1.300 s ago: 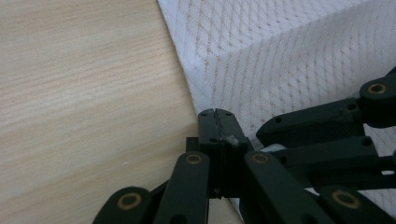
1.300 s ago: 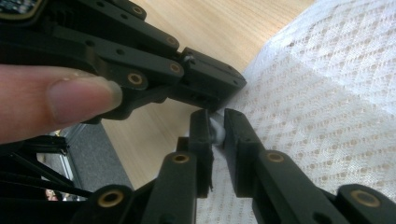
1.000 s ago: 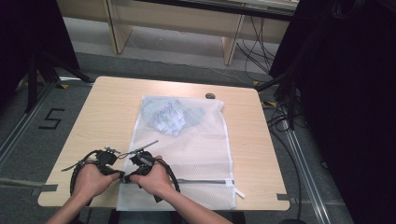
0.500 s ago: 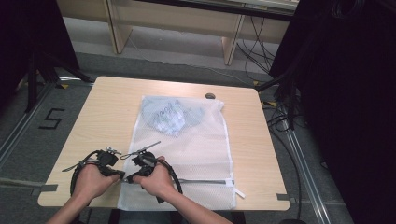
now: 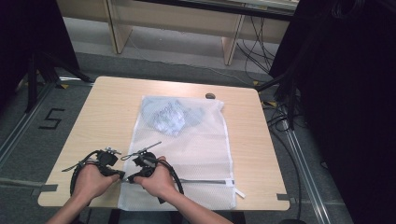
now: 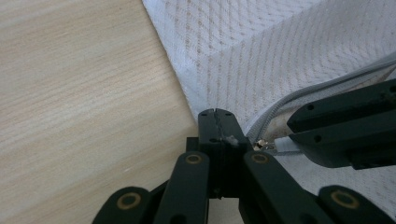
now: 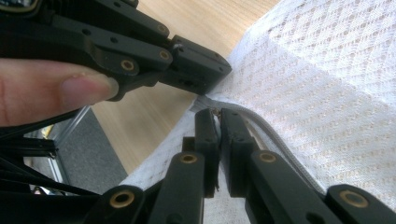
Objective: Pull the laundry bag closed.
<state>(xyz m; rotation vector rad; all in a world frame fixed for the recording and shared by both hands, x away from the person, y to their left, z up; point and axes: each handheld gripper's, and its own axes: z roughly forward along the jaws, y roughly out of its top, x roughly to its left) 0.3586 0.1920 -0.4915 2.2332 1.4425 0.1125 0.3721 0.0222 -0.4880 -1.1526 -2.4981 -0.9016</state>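
The pale wooden rectangular bench (image 5: 107,116) carries a white mesh laundry bag (image 5: 201,149) that lies flat, running from the middle of the bench to its near edge. Inside the far part of the bag sits a crumpled light-blue garment (image 5: 170,114), seen through the mesh. A grey zipper (image 5: 205,181) runs left to right across the bag's near part, ending in a small white tab (image 5: 239,192) near the right corner. A small dark round object (image 5: 210,96) lies on the bench just beyond the bag's far right corner.

Both hands work at the near left corner of the bag. The left claw (image 6: 215,122) has its jaws pressed together on the bag's edge fabric at the left end of the zipper. The right claw (image 7: 217,120), just right of it and almost touching it, is closed too, pinching the small metal zipper pull (image 6: 261,144) at the same end of the zipper. A fingertip (image 7: 70,91) of the left hand (image 5: 88,179) rests on the left claw's frame.
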